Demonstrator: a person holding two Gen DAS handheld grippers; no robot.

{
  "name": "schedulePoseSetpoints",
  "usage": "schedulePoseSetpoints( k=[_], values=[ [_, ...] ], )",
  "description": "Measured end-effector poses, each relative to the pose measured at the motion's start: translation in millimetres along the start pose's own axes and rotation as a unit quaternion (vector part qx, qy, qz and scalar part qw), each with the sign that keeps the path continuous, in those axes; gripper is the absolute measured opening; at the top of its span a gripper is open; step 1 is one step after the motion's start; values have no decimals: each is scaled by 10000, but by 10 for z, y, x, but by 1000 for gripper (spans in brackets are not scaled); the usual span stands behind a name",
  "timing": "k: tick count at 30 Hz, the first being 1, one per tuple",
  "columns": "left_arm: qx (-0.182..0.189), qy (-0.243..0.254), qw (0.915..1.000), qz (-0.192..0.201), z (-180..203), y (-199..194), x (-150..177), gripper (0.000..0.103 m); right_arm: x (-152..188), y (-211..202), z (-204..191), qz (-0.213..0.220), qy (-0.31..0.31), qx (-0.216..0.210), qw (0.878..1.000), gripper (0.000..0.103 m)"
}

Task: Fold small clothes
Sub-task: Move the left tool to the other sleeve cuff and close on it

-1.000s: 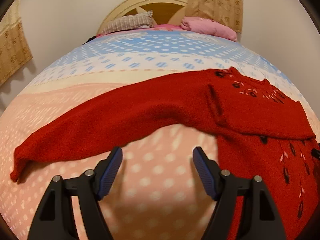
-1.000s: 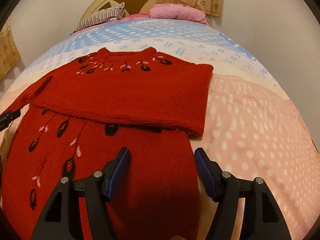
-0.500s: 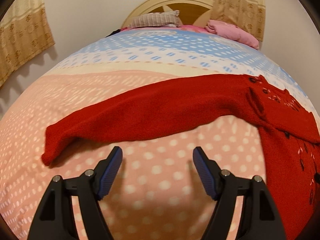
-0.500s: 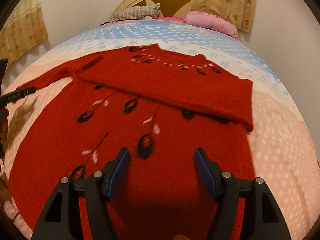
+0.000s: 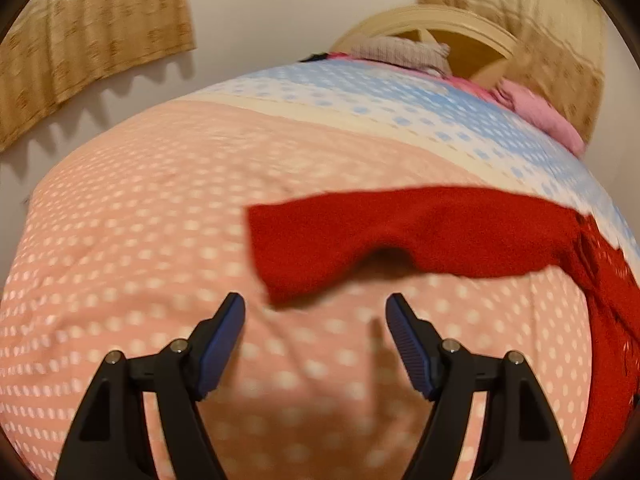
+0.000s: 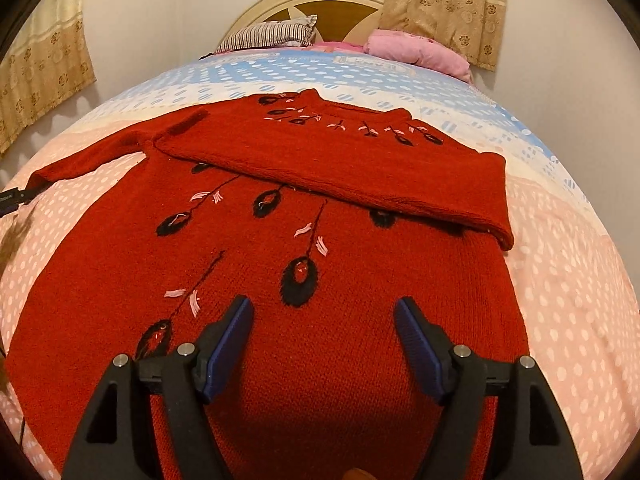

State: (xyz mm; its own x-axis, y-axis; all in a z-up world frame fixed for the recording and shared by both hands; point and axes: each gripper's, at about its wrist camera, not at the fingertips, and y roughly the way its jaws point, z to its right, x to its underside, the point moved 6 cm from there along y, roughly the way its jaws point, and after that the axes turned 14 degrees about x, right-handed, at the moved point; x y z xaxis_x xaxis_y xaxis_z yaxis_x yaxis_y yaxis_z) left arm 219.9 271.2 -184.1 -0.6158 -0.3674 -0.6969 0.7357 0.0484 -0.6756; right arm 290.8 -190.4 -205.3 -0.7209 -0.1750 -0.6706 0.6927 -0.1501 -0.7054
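The red sweater [image 6: 320,280] lies flat on the bed [image 6: 568,300], one sleeve already folded across its chest. The left tongs [image 5: 316,338] hover wide and empty near the other sleeve's cuff [image 5: 296,252], likely the next grasp; the right tongs [image 6: 324,340], opening and empty, hover over the body.

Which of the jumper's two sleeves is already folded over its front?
The right sleeve: it lies flat across the chest, under the collar. The left sleeve is stretched out sideways on the bedspread, its cuff just ahead of the left tongs.

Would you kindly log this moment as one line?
red sweater: right sleeve folded | left sleeve: spread | left hand-held gripper: open | right hand-held gripper: opening, empty
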Motion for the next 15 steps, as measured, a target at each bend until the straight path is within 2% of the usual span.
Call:
schedulePoseSetpoints(
  k=[6, 11, 15],
  values=[
    [-21, -408, 9988, 271, -278, -152, -145, 76, 9, 7, 4, -12, 22, 0, 10000, 77],
    [41, -681, 9973, 258, -351, -1, -293, 75, 15, 14, 19, -5, 32, -3, 10000, 77],
    [81, -904, 9959, -17, -417, 299, -359, 55, 20, 13, 22, 0, 44, -13, 10000, 78]
  ],
)
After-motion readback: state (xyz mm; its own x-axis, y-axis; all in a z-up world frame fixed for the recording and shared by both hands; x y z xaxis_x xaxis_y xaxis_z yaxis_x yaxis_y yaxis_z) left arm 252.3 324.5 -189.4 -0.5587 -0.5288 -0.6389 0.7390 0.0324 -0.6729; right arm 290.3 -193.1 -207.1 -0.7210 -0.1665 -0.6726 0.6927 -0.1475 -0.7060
